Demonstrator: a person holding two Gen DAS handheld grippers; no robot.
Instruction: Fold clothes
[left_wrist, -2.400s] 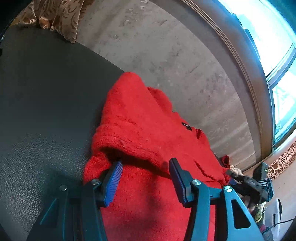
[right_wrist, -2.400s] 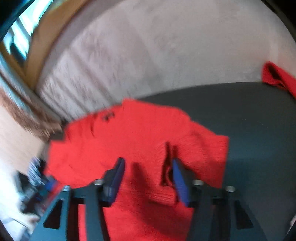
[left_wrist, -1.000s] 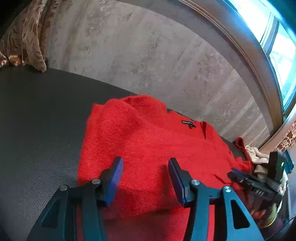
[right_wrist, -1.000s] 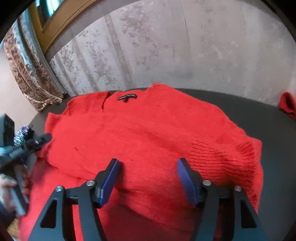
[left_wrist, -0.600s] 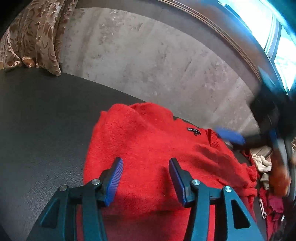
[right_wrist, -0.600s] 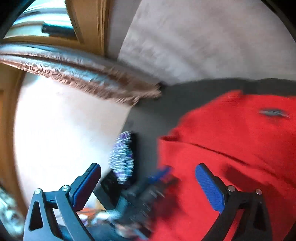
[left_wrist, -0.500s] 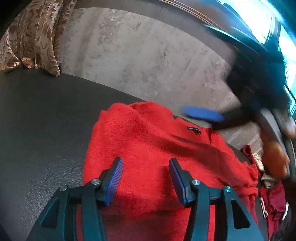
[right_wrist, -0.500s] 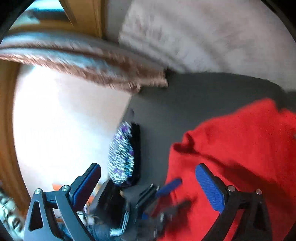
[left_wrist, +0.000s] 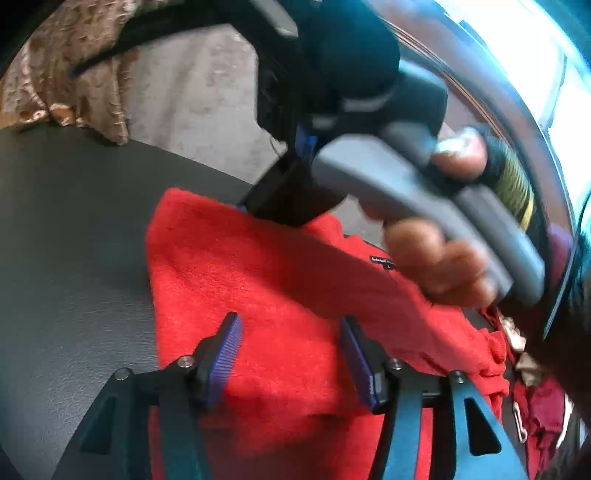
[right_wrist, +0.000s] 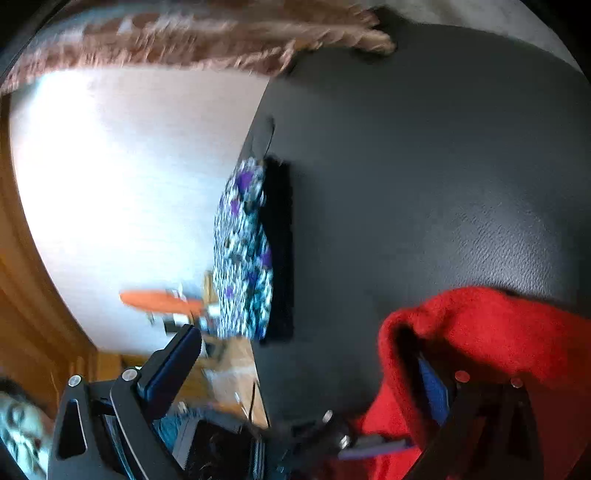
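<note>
Both jaws released over fuzzy red knitted sweater (left_wrist: 266, 280) on black leather-textured tabletop (left_wrist: 74, 236); advisable: deep bite on far corner, left gripper (left_wrist: 291, 354) pinning, right gripper (right_wrist: 310, 373) lifting.

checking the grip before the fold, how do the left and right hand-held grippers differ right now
The left hand-held gripper hovers open over the middle of the red sweater, both fingers clear of it. The right hand-held gripper is spread wider at the sweater's far edge, one finger tucked under the fabric, the other over the dark table. Neither clamps cloth.
</note>
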